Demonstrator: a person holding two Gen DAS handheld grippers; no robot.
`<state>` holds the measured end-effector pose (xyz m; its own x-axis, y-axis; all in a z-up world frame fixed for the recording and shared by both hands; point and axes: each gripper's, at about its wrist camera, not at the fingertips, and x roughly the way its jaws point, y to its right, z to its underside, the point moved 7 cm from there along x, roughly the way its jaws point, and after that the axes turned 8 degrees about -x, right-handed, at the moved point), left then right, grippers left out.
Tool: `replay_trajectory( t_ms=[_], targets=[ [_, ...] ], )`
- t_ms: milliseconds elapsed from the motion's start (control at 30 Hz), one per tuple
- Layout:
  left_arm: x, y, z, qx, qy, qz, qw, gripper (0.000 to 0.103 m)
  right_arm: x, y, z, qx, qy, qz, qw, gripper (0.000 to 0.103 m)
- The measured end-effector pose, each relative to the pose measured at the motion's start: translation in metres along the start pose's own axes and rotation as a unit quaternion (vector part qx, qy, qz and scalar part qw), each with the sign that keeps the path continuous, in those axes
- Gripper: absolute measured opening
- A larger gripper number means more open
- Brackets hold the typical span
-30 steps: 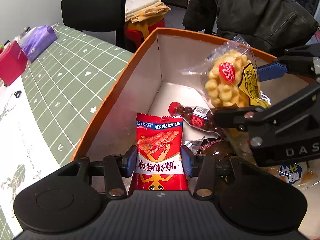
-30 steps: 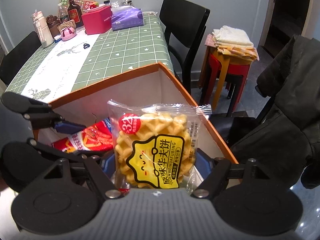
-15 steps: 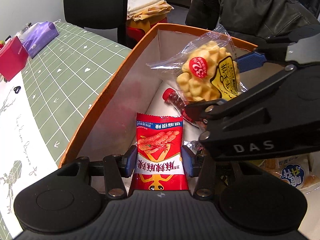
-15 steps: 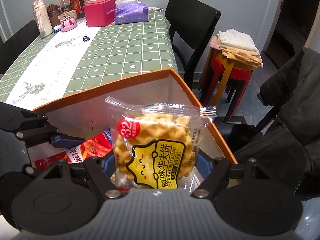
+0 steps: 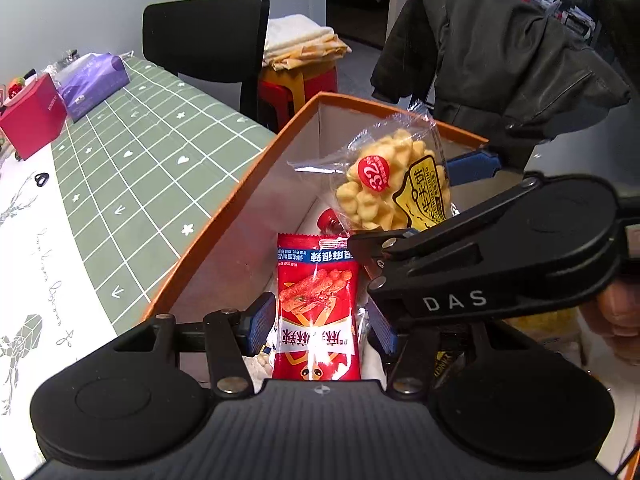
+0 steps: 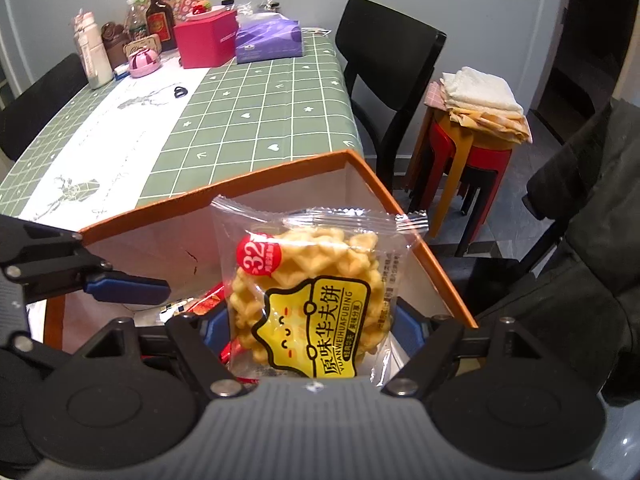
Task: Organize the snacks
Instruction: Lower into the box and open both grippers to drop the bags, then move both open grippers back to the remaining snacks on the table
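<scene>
An orange-rimmed white box (image 5: 256, 184) stands at the table's near end; it also shows in the right wrist view (image 6: 256, 178). My left gripper (image 5: 320, 328) is shut on a red spicy-stick snack packet (image 5: 318, 304) and holds it upright inside the box. My right gripper (image 6: 308, 332) is shut on a clear packet of yellow waffle biscuits (image 6: 316, 296), held above the box; the same packet (image 5: 392, 184) and the right gripper's black body show in the left wrist view. A red-capped bottle (image 5: 330, 220) lies in the box, mostly hidden.
A green grid tablecloth (image 6: 248, 112) covers the table. A pink box (image 6: 206, 42), a purple tissue pack (image 6: 266, 38) and bottles (image 6: 160, 16) stand at its far end. A black chair (image 6: 392, 68), stacked stools with folded cloths (image 6: 476, 120) and a dark jacket (image 5: 500, 64) stand beyond.
Both grippers have risen and pulled back from the box, with their packets still held. The right gripper has moved left, across the left wrist view, now covering more of the box's contents.
</scene>
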<state>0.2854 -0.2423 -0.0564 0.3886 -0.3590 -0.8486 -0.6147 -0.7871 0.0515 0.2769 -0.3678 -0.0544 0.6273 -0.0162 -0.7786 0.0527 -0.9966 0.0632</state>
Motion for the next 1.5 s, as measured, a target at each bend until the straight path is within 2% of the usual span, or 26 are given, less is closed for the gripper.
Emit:
replay_trajectory(
  t_ms=[433,633,833,1000,1100,1333,1500],
  targets=[
    [-0.037,-0.006,-0.004,-0.011,0.044,-0.005,0.999,0.063,-0.038,0.001,-0.007,0.019,0.039,0.008,0.999,0.078],
    [-0.065,-0.016,0.0,-0.033,0.073,-0.004,0.9968,0.065,-0.064,-0.004,-0.011,0.022,0.065,0.008,0.998,0.078],
    [-0.098,-0.037,0.019,-0.069,0.105,-0.01,0.992,0.066,-0.094,-0.017,-0.01,0.023,0.095,-0.002,0.995,0.078],
    [-0.129,-0.063,0.047,-0.11,0.137,-0.022,0.9842,0.069,-0.115,-0.037,0.002,0.019,0.114,-0.017,0.993,0.078],
    [-0.143,-0.081,0.07,-0.139,0.15,-0.042,0.978,0.07,-0.122,-0.052,0.01,0.013,0.122,-0.026,0.992,0.078],
    [-0.162,-0.121,0.133,-0.205,0.154,-0.074,0.9637,0.07,-0.12,-0.105,0.023,-0.037,0.129,-0.03,0.991,0.078],
    [-0.173,-0.134,0.177,-0.246,0.165,-0.07,0.9528,0.074,-0.117,-0.145,0.025,-0.065,0.138,-0.058,0.987,0.078]
  ],
)
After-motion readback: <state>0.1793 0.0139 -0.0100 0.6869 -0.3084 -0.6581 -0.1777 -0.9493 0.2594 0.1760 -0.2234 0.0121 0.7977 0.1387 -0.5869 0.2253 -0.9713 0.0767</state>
